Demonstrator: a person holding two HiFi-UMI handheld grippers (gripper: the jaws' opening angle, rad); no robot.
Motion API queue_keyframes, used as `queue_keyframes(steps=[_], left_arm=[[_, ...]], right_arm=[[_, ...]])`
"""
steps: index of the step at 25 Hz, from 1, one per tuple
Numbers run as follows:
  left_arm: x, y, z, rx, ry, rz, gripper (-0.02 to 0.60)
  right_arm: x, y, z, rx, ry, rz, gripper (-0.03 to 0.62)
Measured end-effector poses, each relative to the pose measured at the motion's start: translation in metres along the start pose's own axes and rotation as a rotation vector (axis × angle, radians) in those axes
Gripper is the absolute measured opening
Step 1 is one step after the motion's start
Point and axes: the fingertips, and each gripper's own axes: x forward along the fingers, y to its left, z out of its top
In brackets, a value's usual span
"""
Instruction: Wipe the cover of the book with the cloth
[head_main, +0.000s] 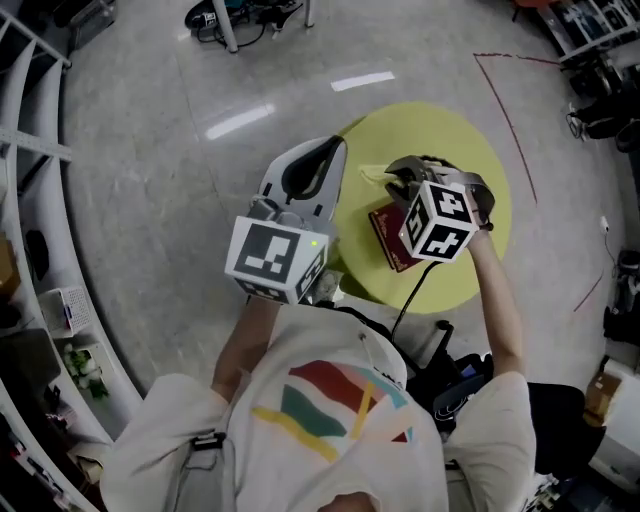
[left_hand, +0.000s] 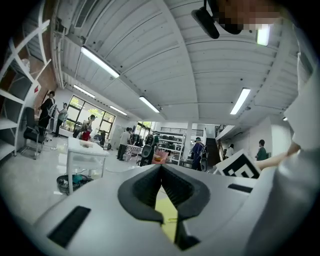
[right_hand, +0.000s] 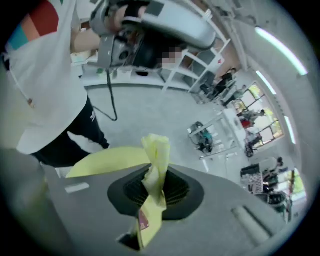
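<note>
White T-shirt (head_main: 250, 470); grey left gripper (head_main: 328, 150)

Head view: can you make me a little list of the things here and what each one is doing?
table: round, yellow
book: red, lying on the table
cloth: yellow, pinched in the right gripper
right gripper: shut on the cloth, above the book
left gripper: shut, empty, by the table's left edge

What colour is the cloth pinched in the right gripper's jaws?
The cloth is pale yellow, clearest in the right gripper view.
</note>
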Motion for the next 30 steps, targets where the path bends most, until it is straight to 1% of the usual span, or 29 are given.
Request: queue_keyframes(steps=[2, 4, 6, 8, 9, 11, 13, 15, 17, 20, 23, 26, 30], left_arm=[[0.006, -0.017, 0.024, 0.026, -0.041, -0.033, 0.015], [0.010, -0.038, 0.047, 0.053, -0.083, -0.070, 0.015], [0.015, -0.061, 0.069, 0.090, -0.116, -0.123, 0.015], [0.019, -0.085, 0.086, 0.128, -0.149, -0.193, 0.015], [0.021, -0.097, 0.093, 0.144, -0.164, -0.229, 0.015], [0.020, -0.120, 0.103, 0.163, -0.193, -0.288, 0.015], [0.017, -0.141, 0.111, 0.172, -0.216, -0.333, 0.015], [0.014, -0.160, 0.117, 0.182, -0.236, -0.369, 0.015], [0.011, -0.177, 0.119, 0.198, -0.249, -0.401, 0.015], [0.010, -0.203, 0.112, 0.222, -0.250, -0.466, 0.015], [0.007, -0.227, 0.099, 0.245, -0.236, -0.524, 0.015], [0.004, -0.237, 0.090, 0.263, -0.221, -0.541, 0.015], [0.004, -0.238, 0.087, 0.247, -0.219, -0.544, 0.015]], right_arm=[[-0.042, -0.021, 0.011, 0.084, -0.082, -0.140, 0.028], [-0.088, -0.041, 0.012, 0.185, -0.161, -0.305, 0.028], [-0.136, -0.056, 0.006, 0.300, -0.224, -0.497, 0.028], [-0.184, -0.063, -0.004, 0.414, -0.276, -0.692, 0.028], [-0.208, -0.063, -0.009, 0.468, -0.311, -0.779, 0.028], [-0.250, -0.056, -0.017, 0.571, -0.418, -0.920, 0.028], [-0.284, -0.042, -0.025, 0.660, -0.530, -1.037, 0.028], [-0.307, -0.025, -0.032, 0.733, -0.606, -1.141, 0.028], [-0.317, -0.006, -0.037, 0.791, -0.647, -1.199, 0.029], [-0.314, 0.017, -0.044, 0.867, -0.695, -1.211, 0.029], [-0.311, 0.032, -0.051, 0.926, -0.709, -1.238, 0.029], [-0.311, 0.041, -0.055, 0.947, -0.691, -1.263, 0.029], [-0.305, 0.041, -0.057, 0.946, -0.665, -1.242, 0.029]])
